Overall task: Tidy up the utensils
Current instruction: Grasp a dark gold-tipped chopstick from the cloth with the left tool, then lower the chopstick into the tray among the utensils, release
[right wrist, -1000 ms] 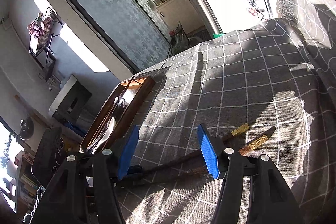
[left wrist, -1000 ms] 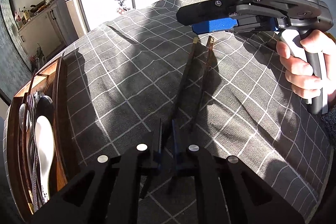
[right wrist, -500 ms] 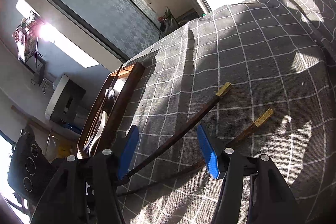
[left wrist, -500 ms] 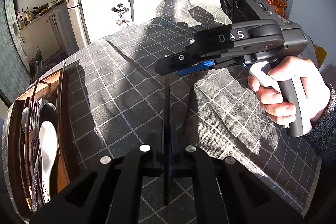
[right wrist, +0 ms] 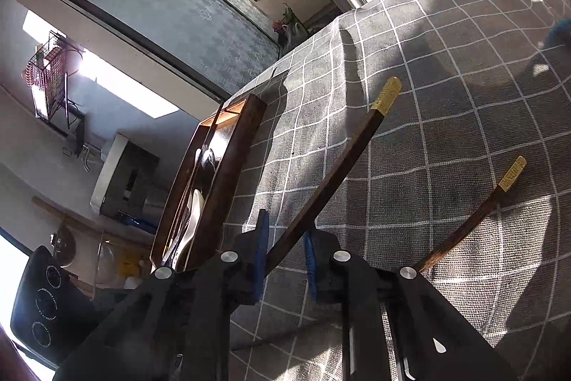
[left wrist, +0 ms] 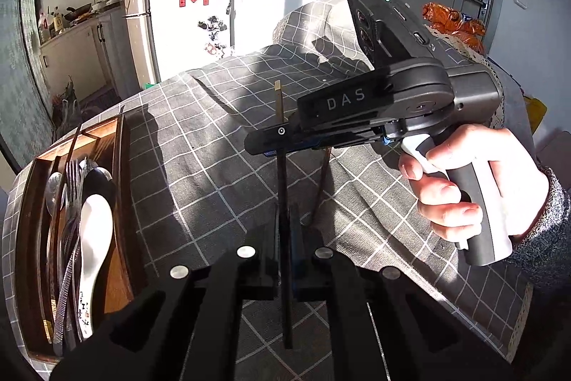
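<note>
Chopsticks, two dark wooden ones with gold-capped ends, are showing differently in each view. In the left wrist view, the lifted chopstick (left wrist: 283, 202) is running up the frame's centre, clenched in the shut jaws of the left gripper (left wrist: 284, 238), while the second chopstick (left wrist: 321, 188) is lying mostly hidden behind the right gripper (left wrist: 282, 145). Only the right wrist view is showing both gold ends: the lifted chopstick (right wrist: 332, 181) is crossing between the right gripper's (right wrist: 285, 247) blue-padded jaws, which are closing on it, though whether the pads are pressing yet I cannot tell; the second chopstick (right wrist: 471, 220) is resting on the grey checked cloth surface (right wrist: 446, 77) at right. One brown wooden tray (left wrist: 123, 166) at lower left is holding one white ceramic spoon (left wrist: 91, 238), forks and metal spoons. A person's right hand (left wrist: 460, 188) is gripping the handle, finger on the trigger.
</note>
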`<state>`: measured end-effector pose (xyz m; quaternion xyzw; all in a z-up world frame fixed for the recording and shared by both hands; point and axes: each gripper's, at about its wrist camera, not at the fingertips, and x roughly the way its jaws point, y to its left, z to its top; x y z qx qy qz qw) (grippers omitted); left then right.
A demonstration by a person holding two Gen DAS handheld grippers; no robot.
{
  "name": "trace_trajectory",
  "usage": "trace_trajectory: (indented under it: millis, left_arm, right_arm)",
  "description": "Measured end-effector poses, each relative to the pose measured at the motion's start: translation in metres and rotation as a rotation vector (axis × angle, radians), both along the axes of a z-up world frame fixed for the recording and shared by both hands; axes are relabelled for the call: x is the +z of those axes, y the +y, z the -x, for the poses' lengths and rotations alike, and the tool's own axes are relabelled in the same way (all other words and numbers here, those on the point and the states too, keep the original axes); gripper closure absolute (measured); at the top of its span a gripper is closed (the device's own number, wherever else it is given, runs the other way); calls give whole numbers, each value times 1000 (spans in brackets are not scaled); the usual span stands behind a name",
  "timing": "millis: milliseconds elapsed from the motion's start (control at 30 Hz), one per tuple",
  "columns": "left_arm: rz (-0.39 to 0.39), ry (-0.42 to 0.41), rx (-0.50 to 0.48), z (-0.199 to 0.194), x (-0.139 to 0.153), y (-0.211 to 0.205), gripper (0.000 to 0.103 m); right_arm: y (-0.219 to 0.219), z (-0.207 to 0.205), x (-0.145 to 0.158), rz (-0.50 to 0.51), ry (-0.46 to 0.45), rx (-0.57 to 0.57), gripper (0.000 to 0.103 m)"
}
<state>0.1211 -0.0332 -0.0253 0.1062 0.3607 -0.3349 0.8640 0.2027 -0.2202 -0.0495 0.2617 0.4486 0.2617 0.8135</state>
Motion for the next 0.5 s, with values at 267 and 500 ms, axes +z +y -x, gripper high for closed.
trace_trajectory:
  millis: [267,500]
  left_arm:
    - [6,-40,120,8,12,52,97]
    - [-2,-50,274,2,9,105,97]
  right_arm:
    - [71,-13,23,77,-57,111,86]
    - [142,-34,26,127,-61,199,87]
